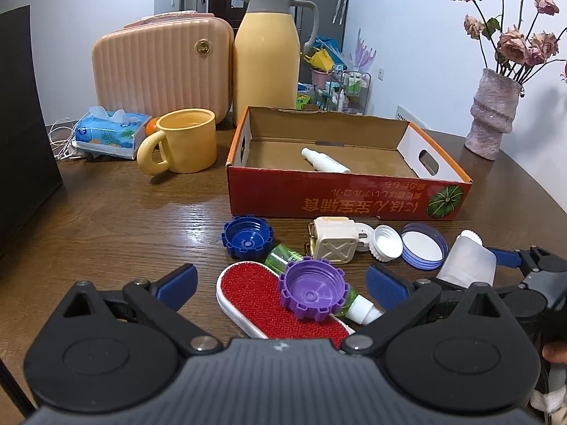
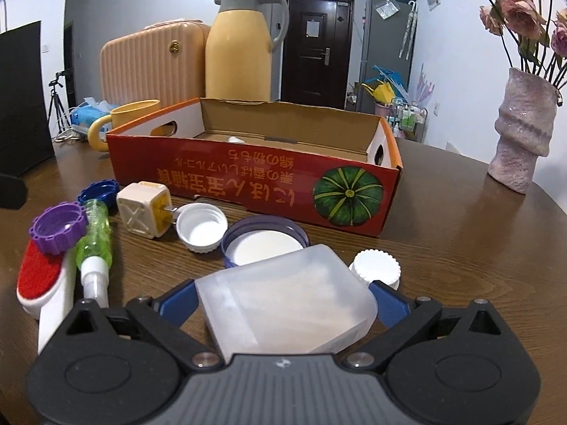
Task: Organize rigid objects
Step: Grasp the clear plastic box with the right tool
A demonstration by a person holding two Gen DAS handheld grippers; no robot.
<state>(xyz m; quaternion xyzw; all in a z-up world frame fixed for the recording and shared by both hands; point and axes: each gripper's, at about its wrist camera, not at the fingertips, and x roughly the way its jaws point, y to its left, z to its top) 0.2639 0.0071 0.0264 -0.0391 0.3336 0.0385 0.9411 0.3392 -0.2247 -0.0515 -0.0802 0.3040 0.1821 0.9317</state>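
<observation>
A red cardboard box (image 1: 354,198) (image 2: 248,180) lies open on the wooden table, with a white spray bottle (image 1: 324,160) inside. In front of it lie a blue cap (image 1: 247,236), a purple cap (image 1: 312,289) on a red lint brush (image 1: 248,283), a green spray bottle (image 2: 94,241), a cream cube (image 1: 333,245), a white cap (image 1: 387,242) and a blue-rimmed lid (image 1: 423,246). My left gripper (image 1: 281,283) is open around the brush and purple cap. My right gripper (image 2: 285,301) is shut on a frosted plastic bottle (image 2: 283,304) (image 1: 466,264) with a white cap (image 2: 375,269).
A yellow mug (image 1: 184,141), a tissue pack (image 1: 110,131), a pink case (image 1: 159,67) and a yellow thermos jug (image 1: 267,49) stand behind the box. A pink vase (image 1: 492,113) with dried roses stands at the right. A black panel (image 1: 24,124) is at the left.
</observation>
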